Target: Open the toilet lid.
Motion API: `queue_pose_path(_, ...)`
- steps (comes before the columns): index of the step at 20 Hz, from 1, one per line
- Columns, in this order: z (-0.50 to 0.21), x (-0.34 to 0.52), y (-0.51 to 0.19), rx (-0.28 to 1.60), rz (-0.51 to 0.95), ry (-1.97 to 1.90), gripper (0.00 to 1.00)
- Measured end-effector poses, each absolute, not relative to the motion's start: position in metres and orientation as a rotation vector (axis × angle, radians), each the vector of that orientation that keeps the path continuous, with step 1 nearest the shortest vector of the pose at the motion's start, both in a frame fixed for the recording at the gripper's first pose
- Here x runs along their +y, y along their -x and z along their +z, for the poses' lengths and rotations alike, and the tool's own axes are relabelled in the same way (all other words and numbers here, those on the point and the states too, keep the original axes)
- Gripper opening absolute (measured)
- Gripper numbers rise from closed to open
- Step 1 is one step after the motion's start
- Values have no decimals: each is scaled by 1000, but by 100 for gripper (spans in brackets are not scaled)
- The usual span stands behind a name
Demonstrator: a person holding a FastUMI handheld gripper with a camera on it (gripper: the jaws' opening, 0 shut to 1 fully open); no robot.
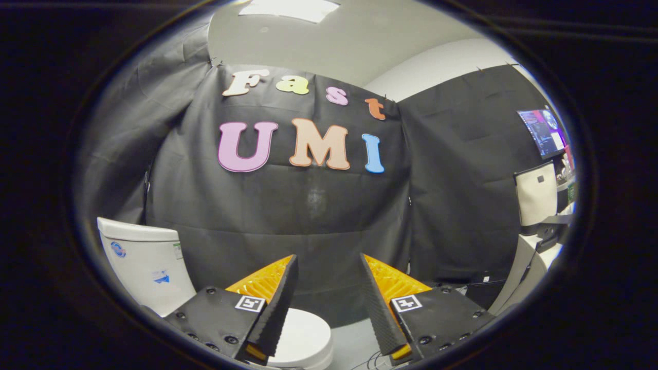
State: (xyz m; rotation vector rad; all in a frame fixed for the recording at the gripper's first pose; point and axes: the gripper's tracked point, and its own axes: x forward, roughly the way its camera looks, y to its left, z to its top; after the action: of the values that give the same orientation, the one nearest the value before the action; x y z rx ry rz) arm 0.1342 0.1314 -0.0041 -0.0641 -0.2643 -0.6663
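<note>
A white toilet stands low to the left. Its tank point(145, 264) rises left of my left finger. The white lid point(306, 336) lies flat and closed, showing below and between the fingers, partly hidden by the left one. My gripper point(329, 267) is held above the toilet with its two fingers wide apart and nothing between them. The fingertips point(292, 267) point at the black cloth wall beyond the toilet.
Black cloth point(308, 216) walls the booth behind and to the right. Far right stand a lit monitor point(544, 131), a beige box point(536, 194) and a pale desk edge point(524, 267). Cables point(372, 359) lie on the grey floor by the right finger.
</note>
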Motion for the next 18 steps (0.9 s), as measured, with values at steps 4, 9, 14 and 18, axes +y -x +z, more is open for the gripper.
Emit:
queue_pose_path(4, -9, 130, -133, -264, -673, 45, 74)
queue_pose_path(9, -21, 131, -132, -296, -685, -57, 74)
queue_pose_path(14, -39, 134, -136, -364, -697, -207, 75)
queue_pose_path(18, -59, 146, -144, -391, -694, -297, 74)
